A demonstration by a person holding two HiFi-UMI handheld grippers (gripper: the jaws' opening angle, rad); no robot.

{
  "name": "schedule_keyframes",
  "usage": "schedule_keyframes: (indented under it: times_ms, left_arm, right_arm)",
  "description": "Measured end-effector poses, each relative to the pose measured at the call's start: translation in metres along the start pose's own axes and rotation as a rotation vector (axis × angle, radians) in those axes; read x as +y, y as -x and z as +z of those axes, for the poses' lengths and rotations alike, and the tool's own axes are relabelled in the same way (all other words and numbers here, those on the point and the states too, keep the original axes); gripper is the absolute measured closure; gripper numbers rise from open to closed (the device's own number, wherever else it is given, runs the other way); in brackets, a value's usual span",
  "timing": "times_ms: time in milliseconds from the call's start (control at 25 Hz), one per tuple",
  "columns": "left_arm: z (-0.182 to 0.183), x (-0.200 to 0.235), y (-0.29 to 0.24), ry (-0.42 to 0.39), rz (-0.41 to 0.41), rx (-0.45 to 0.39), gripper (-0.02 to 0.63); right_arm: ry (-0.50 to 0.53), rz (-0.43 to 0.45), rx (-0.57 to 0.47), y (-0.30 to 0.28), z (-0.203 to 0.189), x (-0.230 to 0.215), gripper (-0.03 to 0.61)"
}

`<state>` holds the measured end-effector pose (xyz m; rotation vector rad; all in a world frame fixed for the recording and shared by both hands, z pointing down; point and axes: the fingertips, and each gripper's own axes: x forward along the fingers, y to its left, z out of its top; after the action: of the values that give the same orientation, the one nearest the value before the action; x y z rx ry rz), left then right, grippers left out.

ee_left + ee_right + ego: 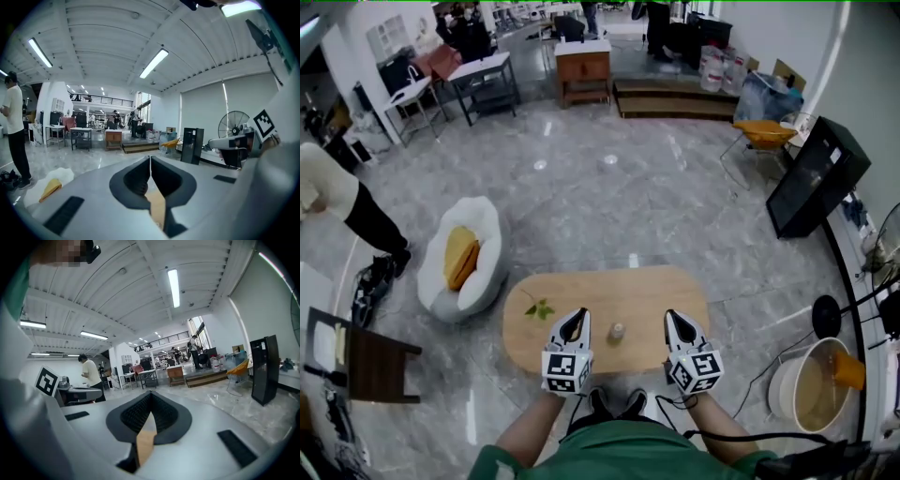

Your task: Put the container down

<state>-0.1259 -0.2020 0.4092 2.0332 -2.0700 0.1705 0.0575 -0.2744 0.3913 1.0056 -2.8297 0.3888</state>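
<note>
**Both tongs over the worktop, container set down.** The container (617, 331), small and pale, stands upright on the oval wooden worktop (656, 291), near its 6 o'clock edge and apart from both tongs. The left tongs (577, 317) hang at the container's 9 o'clock and the right tongs (673, 319) at its 3 o'clock.

In the left gripper view the left tongs (150, 160) are pressed together with nothing between them. The right gripper view shows the right tongs (149, 395) likewise closed and empty.

I judge the set-down done: the container rests on its base, unheld. To finish well, I should hold both tongs clear of it, draw them off toward 6 o'clock rather than across it, and check that it does not rock.

A leafy sprig (537, 307) lies at the container's 10 o'clock, apart from it. I cannot tell what the container holds, as it is too small here. On the floor at 4 o'clock, a white tub (778, 389) holds something tan, with an orange piece (850, 368) at its rim.
</note>
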Motion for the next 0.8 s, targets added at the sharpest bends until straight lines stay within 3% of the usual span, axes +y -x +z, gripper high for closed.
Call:
schedule_keyframes:
  times_ms: [240,520,800]
  left_arm:
    - [0.037,-0.014,0.009,0.008,-0.039,-0.074,0.597]
    - [0.078,-0.026,0.015,-0.067,-0.015,-0.158,0.595]
    - [0.085,-0.022,0.019,-0.096,0.024,-0.167,0.595]
  right_arm:
    - [0.032,0.011,-0.056,0.009,0.035,0.006,0.565]
    - [0.05,0.037,-0.14,0.016,0.071,0.011,0.565]
    - [0.069,0.069,-0.152,0.016,0.079,0.017,0.565]
